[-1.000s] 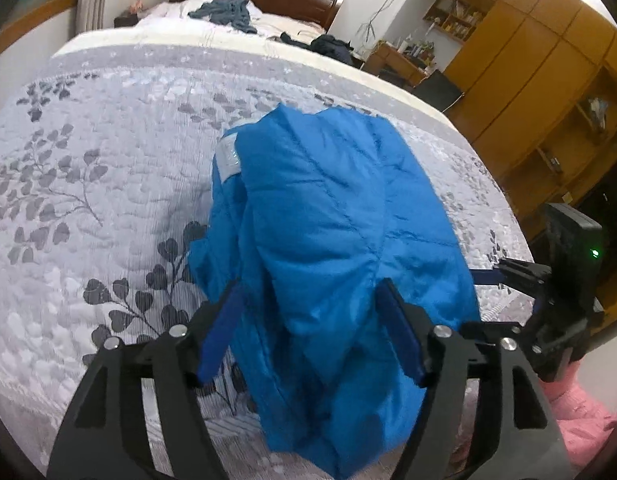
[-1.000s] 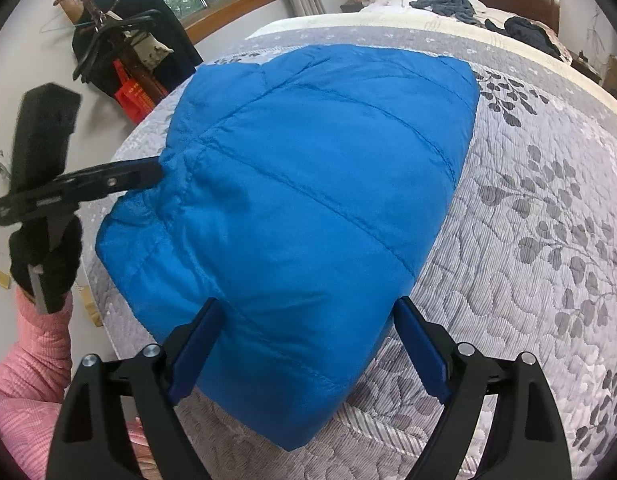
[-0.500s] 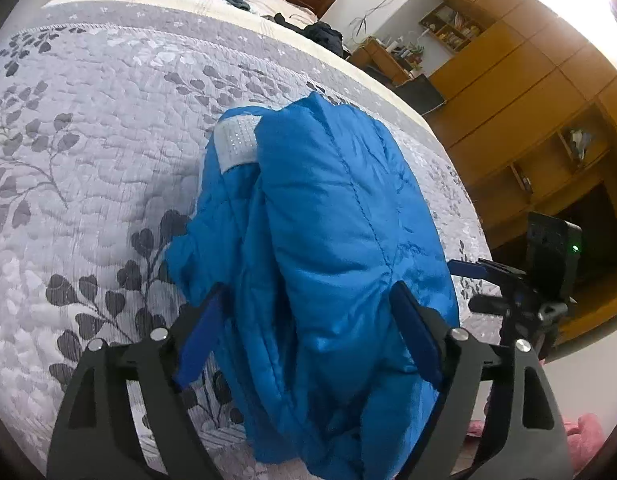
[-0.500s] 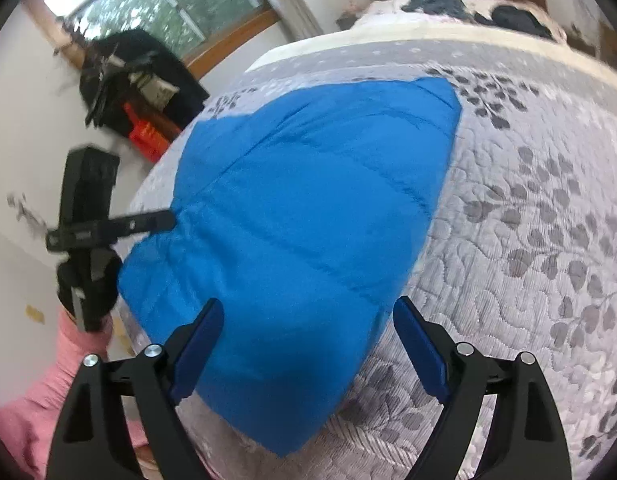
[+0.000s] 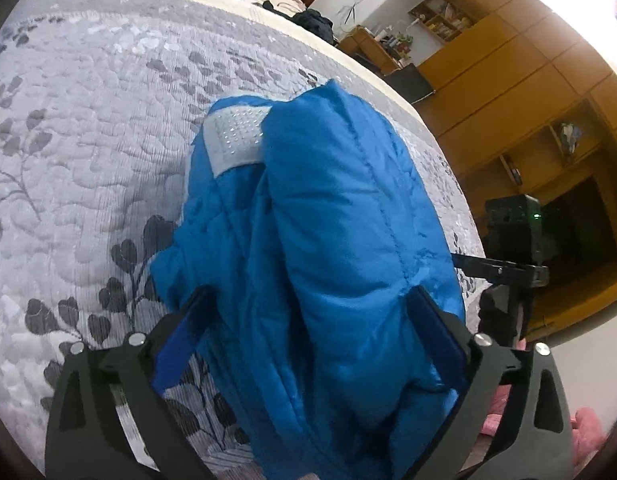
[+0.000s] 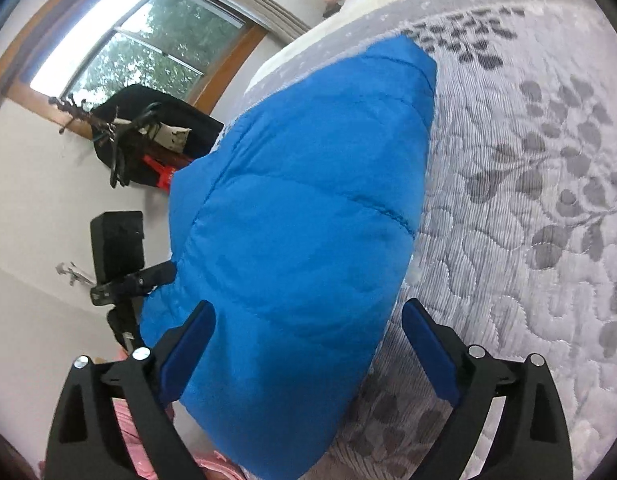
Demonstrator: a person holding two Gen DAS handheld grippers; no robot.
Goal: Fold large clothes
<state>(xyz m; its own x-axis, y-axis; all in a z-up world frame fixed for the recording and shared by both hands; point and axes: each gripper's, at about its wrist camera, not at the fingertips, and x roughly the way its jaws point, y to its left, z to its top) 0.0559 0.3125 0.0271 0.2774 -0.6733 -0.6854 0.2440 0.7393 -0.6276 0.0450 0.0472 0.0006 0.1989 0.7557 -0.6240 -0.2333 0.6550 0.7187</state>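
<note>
Wooden cabinets (image 5: 508, 76) one side — bright window (image 6: 136, 48) the other.

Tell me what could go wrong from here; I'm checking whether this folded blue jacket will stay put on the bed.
1. The blue jacket lies at the near edge of the bed, so its overhanging end may slide off.
2. The puffy layers look loosely stacked in the left wrist view and could spring open.
3. Both the left gripper and right gripper are open, so nothing restrains it.
</note>
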